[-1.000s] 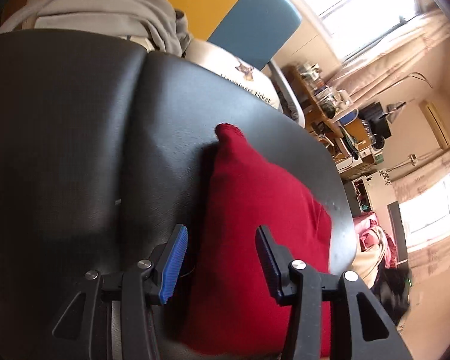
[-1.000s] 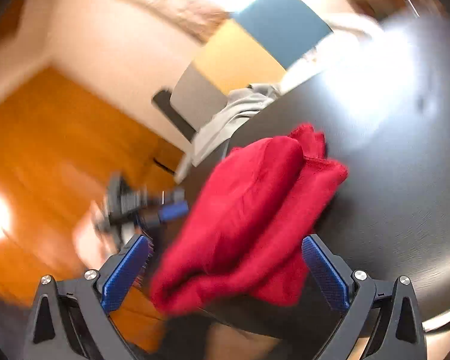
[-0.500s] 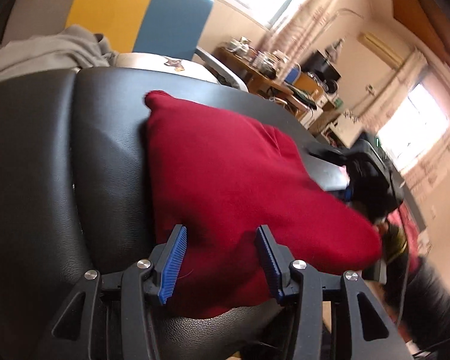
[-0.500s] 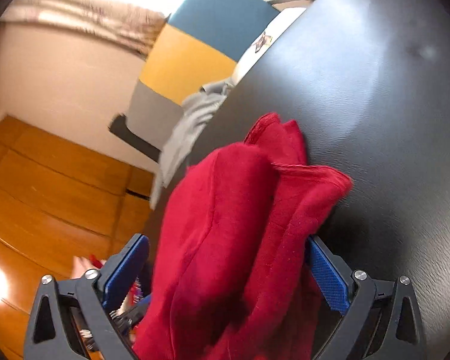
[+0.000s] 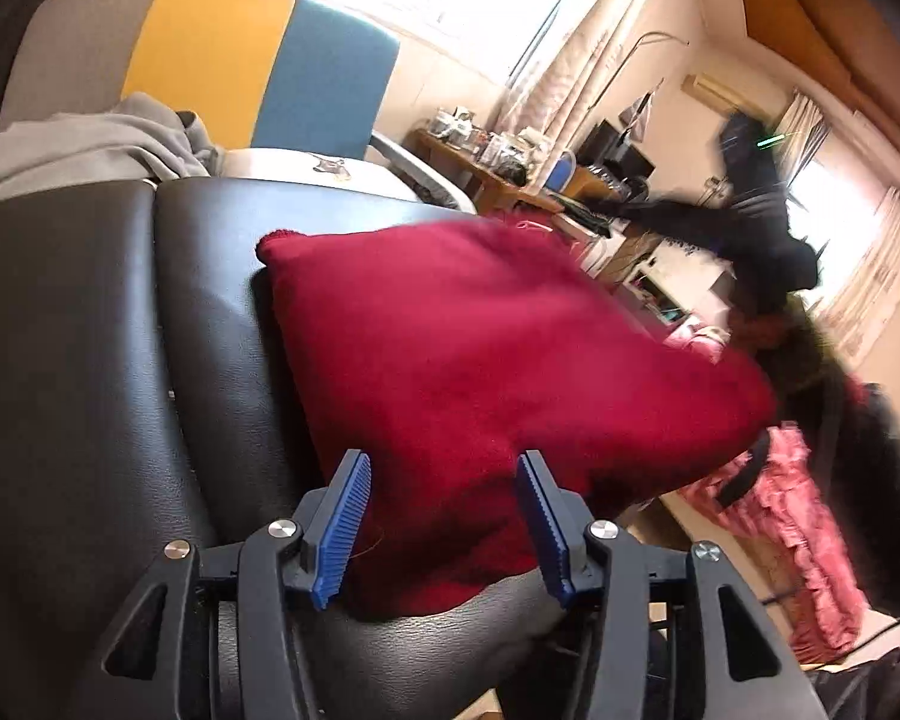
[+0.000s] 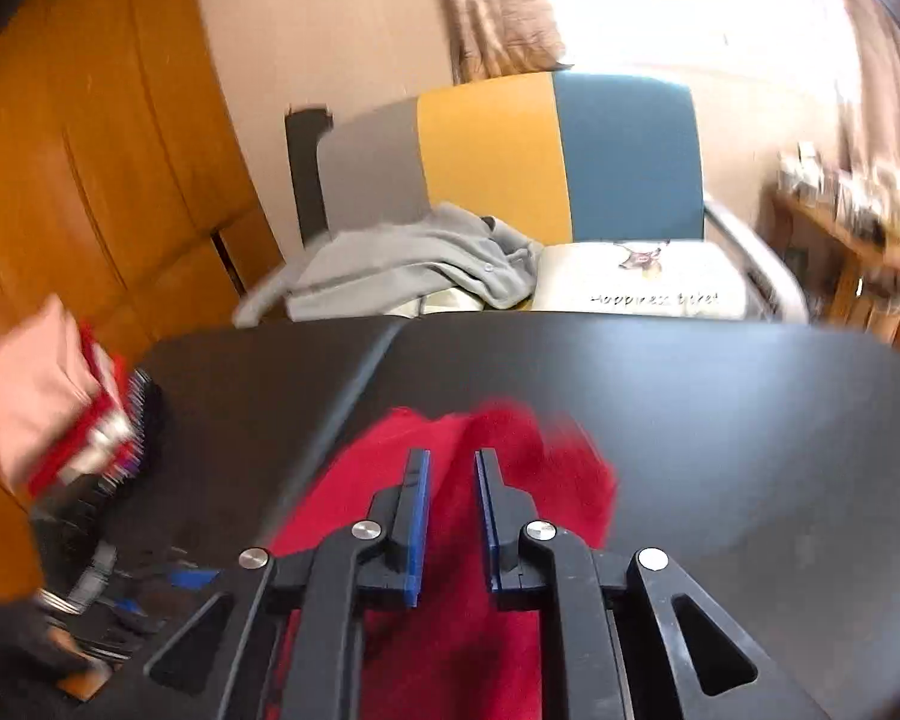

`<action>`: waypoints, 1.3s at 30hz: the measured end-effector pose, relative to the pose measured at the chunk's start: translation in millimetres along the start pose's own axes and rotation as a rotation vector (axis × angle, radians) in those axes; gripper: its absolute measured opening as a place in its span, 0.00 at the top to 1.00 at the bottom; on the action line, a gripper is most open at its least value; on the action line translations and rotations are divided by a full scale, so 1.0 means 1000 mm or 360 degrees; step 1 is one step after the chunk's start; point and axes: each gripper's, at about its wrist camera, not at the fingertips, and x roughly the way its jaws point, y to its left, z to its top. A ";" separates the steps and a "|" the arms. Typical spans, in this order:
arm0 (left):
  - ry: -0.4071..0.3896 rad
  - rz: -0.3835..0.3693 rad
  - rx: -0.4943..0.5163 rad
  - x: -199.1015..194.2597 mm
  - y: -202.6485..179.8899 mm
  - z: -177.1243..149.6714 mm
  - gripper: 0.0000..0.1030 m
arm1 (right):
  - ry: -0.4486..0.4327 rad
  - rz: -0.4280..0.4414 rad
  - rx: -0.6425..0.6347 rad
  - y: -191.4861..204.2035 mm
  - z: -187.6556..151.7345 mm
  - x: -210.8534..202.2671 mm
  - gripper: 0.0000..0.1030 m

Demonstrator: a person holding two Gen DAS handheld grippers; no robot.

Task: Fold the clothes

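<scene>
Left gripper (image 5: 444,525): jaws stand apart, a little wider than a moment ago; they have just been opening. The near edge of the red garment (image 5: 480,372) lies in the gap between the blue pads (image 5: 342,531), and neither pad presses on it.

Right gripper (image 6: 453,516): jaws have just been closing and now stand close together, with a narrow gap left. Red cloth shows through the gap and below the jaws, but whether the pads pinch any of it cannot be told.

Red garment: a folded red knit piece on the black counter (image 5: 90,360). From the left wrist it spreads ahead of the jaws and off to their right, one corner pointing away to the upper left, the right end blurred. From the right wrist it lies directly under and just ahead of the jaws, its far edge blurred (image 6: 510,438).

Counter: dark padded surface with a seam running away from the left jaws on their left side.

Beyond the counter: a chair (image 6: 558,156) with grey, yellow and blue back panels, well ahead of both pairs of jaws. A grey garment (image 6: 402,270) is heaped on its seat, beside a white cloth with a small print and lettering (image 6: 642,282).

Right of the left jaws: the other hand-held tool, dark and blurred (image 5: 756,222), raised above the garment's far end.
</scene>
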 end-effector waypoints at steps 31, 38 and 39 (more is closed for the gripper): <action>0.0003 0.0040 0.0057 -0.002 -0.025 -0.013 0.46 | 0.0335 0.0598 0.0587 -0.026 -0.095 0.059 0.80; 0.0030 0.0057 0.0053 0.001 -0.022 -0.013 0.46 | 0.0021 0.0365 -0.0183 0.023 -0.013 0.011 0.80; 0.0032 0.0057 0.0051 0.002 -0.022 -0.013 0.46 | 0.0051 0.0309 -0.0229 0.020 -0.011 0.019 0.80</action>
